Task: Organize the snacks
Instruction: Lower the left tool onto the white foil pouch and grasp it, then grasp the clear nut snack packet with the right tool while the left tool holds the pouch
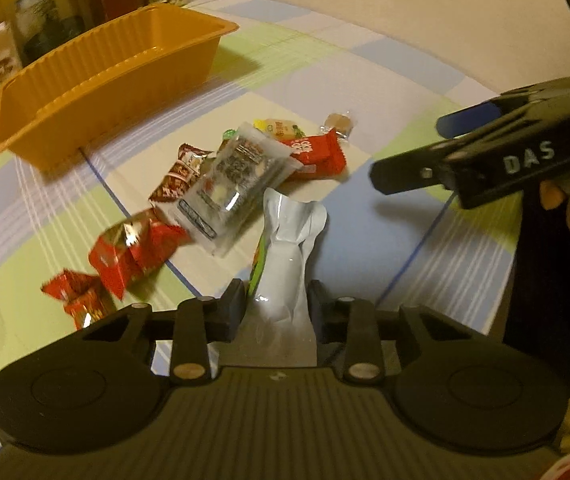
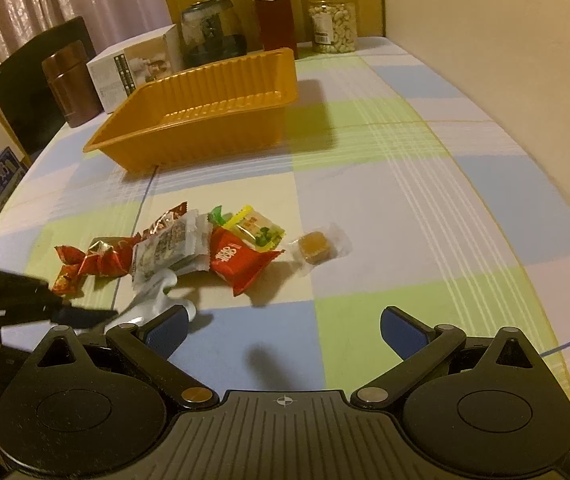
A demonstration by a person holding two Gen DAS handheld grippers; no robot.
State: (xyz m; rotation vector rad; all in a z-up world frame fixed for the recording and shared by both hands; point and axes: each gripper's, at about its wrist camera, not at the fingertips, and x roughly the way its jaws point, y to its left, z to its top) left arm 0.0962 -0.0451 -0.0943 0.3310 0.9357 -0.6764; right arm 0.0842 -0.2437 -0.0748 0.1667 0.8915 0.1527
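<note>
My left gripper [image 1: 277,304] is shut on a silvery white snack packet [image 1: 289,248] with a green edge, held above the table; the packet also shows in the right wrist view [image 2: 153,296]. A pile of snacks lies ahead: a clear packet [image 1: 237,176], red wrappers [image 1: 133,252], a red packet [image 2: 237,260], a yellow packet [image 2: 253,228] and a small brown sweet [image 2: 317,248]. An empty orange tray [image 2: 205,120] stands beyond them. My right gripper [image 2: 281,332] is open and empty, near the table's front; it also shows in the left wrist view [image 1: 413,148].
At the table's far edge stand a peanut jar [image 2: 331,22], a dark red carton [image 2: 275,22], a glass jar [image 2: 211,30], a white box [image 2: 133,68] and a brown canister [image 2: 69,84]. A dark chair [image 2: 33,92] is at the left. A wall runs along the right.
</note>
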